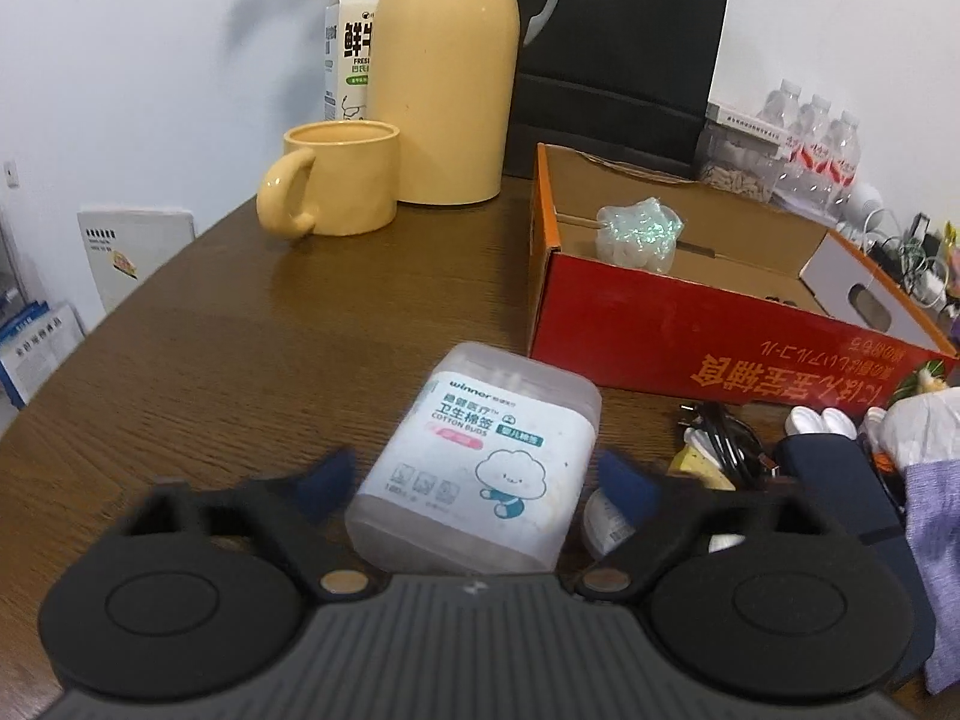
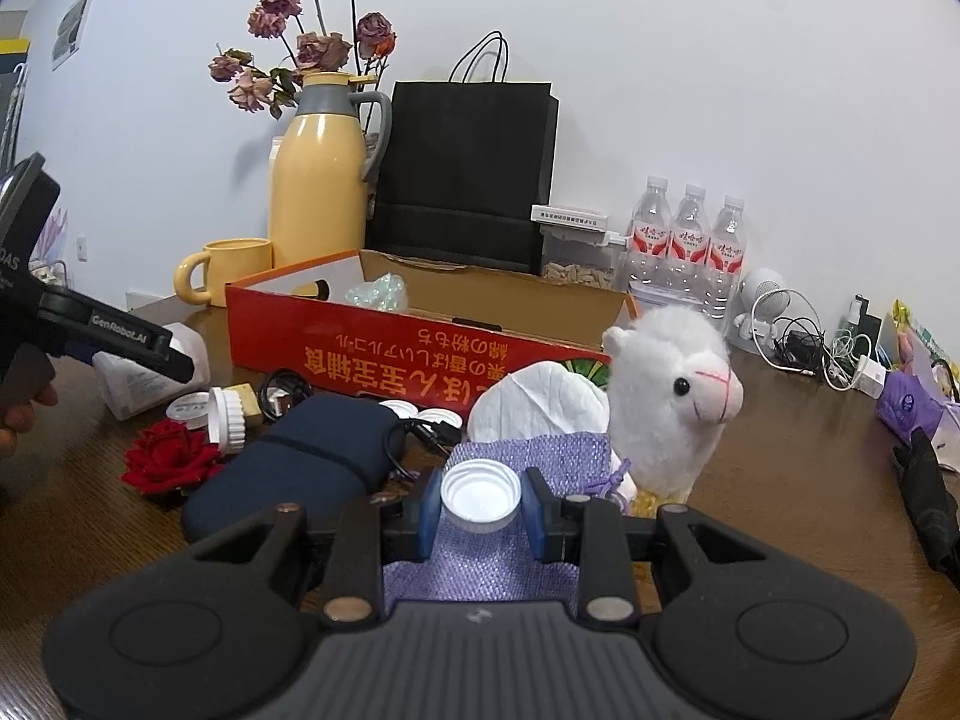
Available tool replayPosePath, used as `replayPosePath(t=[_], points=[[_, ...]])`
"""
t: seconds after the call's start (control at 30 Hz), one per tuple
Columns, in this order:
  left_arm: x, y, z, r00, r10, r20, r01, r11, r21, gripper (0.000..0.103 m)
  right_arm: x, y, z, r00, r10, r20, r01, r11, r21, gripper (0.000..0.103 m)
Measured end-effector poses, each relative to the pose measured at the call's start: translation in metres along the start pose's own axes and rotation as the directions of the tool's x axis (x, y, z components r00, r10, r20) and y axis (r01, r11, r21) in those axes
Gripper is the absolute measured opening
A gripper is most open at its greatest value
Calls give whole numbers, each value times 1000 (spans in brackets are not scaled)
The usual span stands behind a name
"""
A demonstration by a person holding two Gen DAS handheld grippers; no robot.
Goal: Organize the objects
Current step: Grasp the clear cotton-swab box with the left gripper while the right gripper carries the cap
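In the left wrist view my left gripper (image 1: 477,483) is open, its blue pads on either side of a clear cotton buds box (image 1: 480,462) lying on the brown table (image 1: 240,348); small gaps show at both pads. In the right wrist view my right gripper (image 2: 480,513) is shut on a white bottle cap (image 2: 480,495), held above a purple pouch (image 2: 516,462). The open red cardboard box (image 2: 420,348) lies ahead and holds an iridescent wrapped bundle (image 2: 378,294), which also shows in the left wrist view (image 1: 639,234). The left gripper's finger (image 2: 132,342) shows at the left, by the cotton buds box (image 2: 150,372).
A yellow mug (image 1: 336,180), yellow thermos (image 1: 447,72), milk carton (image 1: 354,48) and black paper bag (image 2: 468,162) stand at the back. In front of the red box lie a white plush alpaca (image 2: 672,396), navy case (image 2: 312,456), red fabric rose (image 2: 168,459), white caps, cables. Water bottles (image 2: 690,246) stand right.
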State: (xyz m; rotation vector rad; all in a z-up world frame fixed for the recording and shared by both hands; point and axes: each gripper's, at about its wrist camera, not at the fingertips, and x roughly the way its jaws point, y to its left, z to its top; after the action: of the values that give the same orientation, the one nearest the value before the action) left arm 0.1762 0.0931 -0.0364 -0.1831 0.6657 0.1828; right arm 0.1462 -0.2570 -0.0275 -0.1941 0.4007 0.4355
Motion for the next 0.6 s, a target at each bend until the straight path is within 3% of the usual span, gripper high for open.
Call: replayPosePath(t=[0.23,0.6], points=[[-11,-7,-4,998,-17,63,15,1000,24,65,2,0,0,1000,4,-5,-4,1000,7,27],[-51,-27,5,978,-76,195,64,995,71,65,0,2,1,1000,9,23,-9,1000,2,27]])
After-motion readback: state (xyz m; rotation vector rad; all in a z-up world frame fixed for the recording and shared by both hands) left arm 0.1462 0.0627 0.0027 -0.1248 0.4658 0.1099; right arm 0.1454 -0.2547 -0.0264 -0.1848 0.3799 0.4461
